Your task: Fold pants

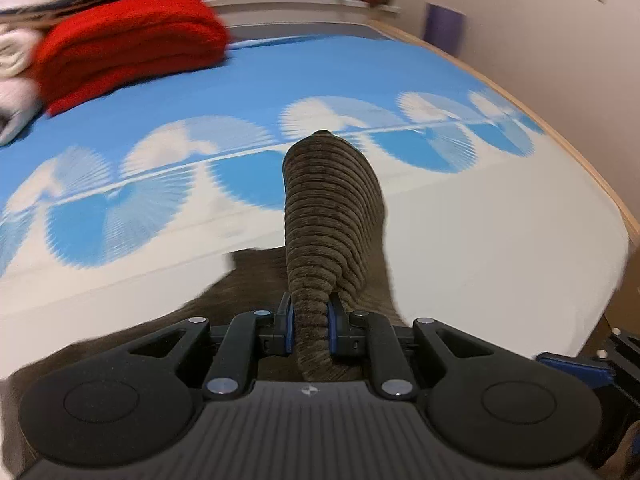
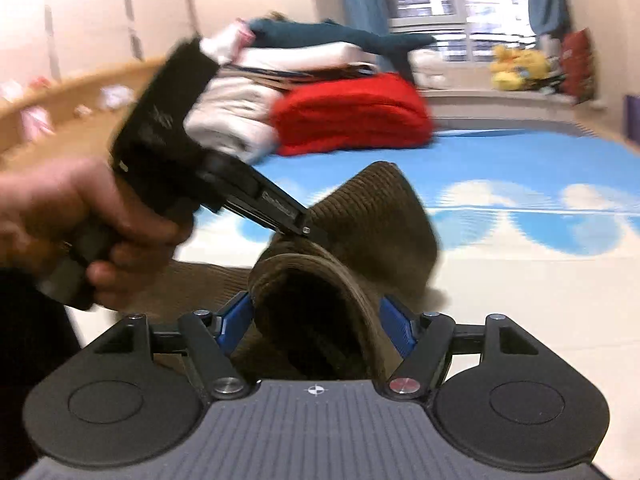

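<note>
The pants are brown ribbed corduroy. In the left wrist view my left gripper is shut on a bunched fold of the pants, which rises up in front of the camera; more brown cloth lies below on the bed. In the right wrist view my right gripper has its blue pads wide apart around a thick roll of the pants, and whether the pads press on the roll cannot be told. The left gripper, held by a hand, also shows there, clamped on the same cloth just beyond.
The bed sheet is blue and white with fan patterns. A red folded blanket and a pile of white laundry lie at the bed's far left. A wooden bed edge and wall run along the right. Yellow plush toys sit by the window.
</note>
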Available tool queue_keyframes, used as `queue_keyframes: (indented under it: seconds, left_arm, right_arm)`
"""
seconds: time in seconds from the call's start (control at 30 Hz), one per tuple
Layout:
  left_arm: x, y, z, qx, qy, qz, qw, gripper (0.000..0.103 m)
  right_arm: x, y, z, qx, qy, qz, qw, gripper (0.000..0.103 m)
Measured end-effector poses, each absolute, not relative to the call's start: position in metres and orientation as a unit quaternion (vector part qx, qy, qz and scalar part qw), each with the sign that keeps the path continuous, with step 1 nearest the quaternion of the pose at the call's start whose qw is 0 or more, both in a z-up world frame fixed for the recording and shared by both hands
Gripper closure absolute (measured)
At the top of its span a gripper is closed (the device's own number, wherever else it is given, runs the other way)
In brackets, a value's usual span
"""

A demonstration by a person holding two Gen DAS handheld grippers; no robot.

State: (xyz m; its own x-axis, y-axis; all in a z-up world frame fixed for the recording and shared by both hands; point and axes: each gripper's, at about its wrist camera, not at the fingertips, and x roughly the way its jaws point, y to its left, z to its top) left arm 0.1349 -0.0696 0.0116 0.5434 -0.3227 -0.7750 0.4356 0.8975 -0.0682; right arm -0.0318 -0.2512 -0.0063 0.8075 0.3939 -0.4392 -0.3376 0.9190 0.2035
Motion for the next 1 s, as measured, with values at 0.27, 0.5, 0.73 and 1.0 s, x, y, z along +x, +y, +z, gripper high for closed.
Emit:
queue_keyframes:
  seconds: [0.27,0.5,0.73,1.0]
  left_arm:
    - [0.126,0.047,0.017,0.026,0.437,-0.134,0.889,0.089]
    - [0.125,0.168,0.019,-0.072,0.425,-0.031,0.902,0.103]
    - [0.122,0.187,-0.006,-0.121,0.462,-0.1,0.873,0.099]
    - [0.154,0.12,-0.038,-0.085,0.48,-0.16,0.858,0.075]
  right_arm:
    - [-0.009,-0.223,-0.012,0.091,0.264,0.201,0.939,0.028]
    - [0.024,-0.188,-0.039,0.107,0.326,0.182,0.922,0.028]
    - [0.055,-0.174,-0.071,0.111,0.4,0.111,0.903,0.028]
    - [0.055,-0.176,-0.088,0.101,0.434,0.105,0.889,0.029]
